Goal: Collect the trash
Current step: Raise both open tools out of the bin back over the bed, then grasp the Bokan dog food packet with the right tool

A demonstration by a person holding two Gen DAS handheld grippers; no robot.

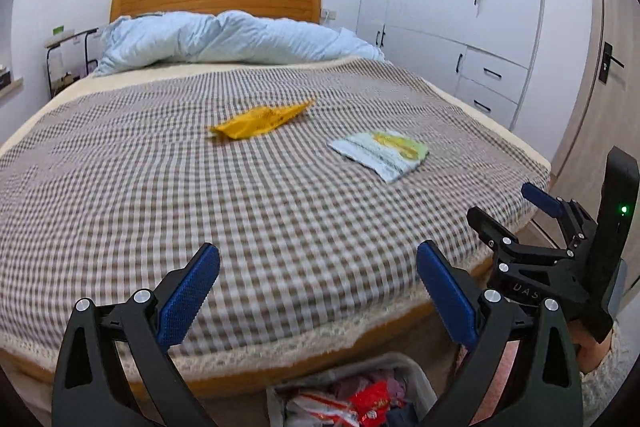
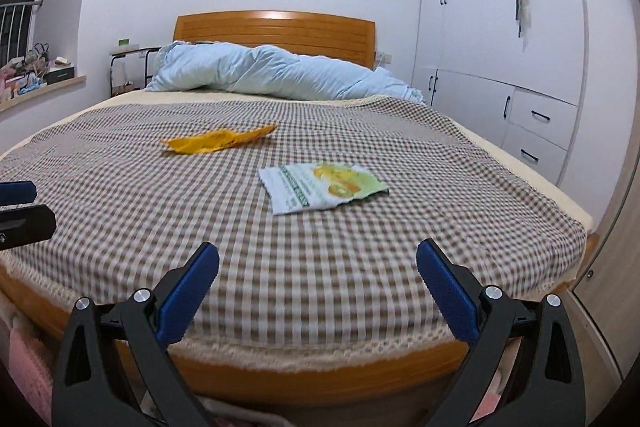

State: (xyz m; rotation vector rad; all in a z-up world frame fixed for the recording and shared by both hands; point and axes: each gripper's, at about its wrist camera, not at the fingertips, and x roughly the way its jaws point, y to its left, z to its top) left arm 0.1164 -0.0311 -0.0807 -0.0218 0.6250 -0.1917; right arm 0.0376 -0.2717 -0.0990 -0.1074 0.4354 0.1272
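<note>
- So, your left gripper [image 1: 318,291] and right gripper [image 2: 318,291] both hang over the foot of the bed [image 2: 360,267], jaws spread wide and holding nothing.
- Trash on the checked blanket [image 1: 160,187]: two pieces. One yellow wrapper [image 1: 262,121] lies crumpled near the middle; one white-and-green packet [image 2: 322,189] lies flat, nearer the foot and toward the wardrobe [image 2: 500,47] side.
- Judging by position, take the packet with your right gripper and the yellow wrapper with your left.
- The packet is flat on soft cloth, so come in low and catch a raised edge; its torn right corner looks like the easiest bite. Watch you don't pinch the blanket with it.
- The yellow wrapper stands up in a ridge; close across that ridge.
- One bin [image 1: 416,375] sits on the floor below the bed's foot, already holding rubbish; drop each piece there.
- One light-blue duvet [image 1: 224,39] is bunched at the headboard; leave it.
</note>
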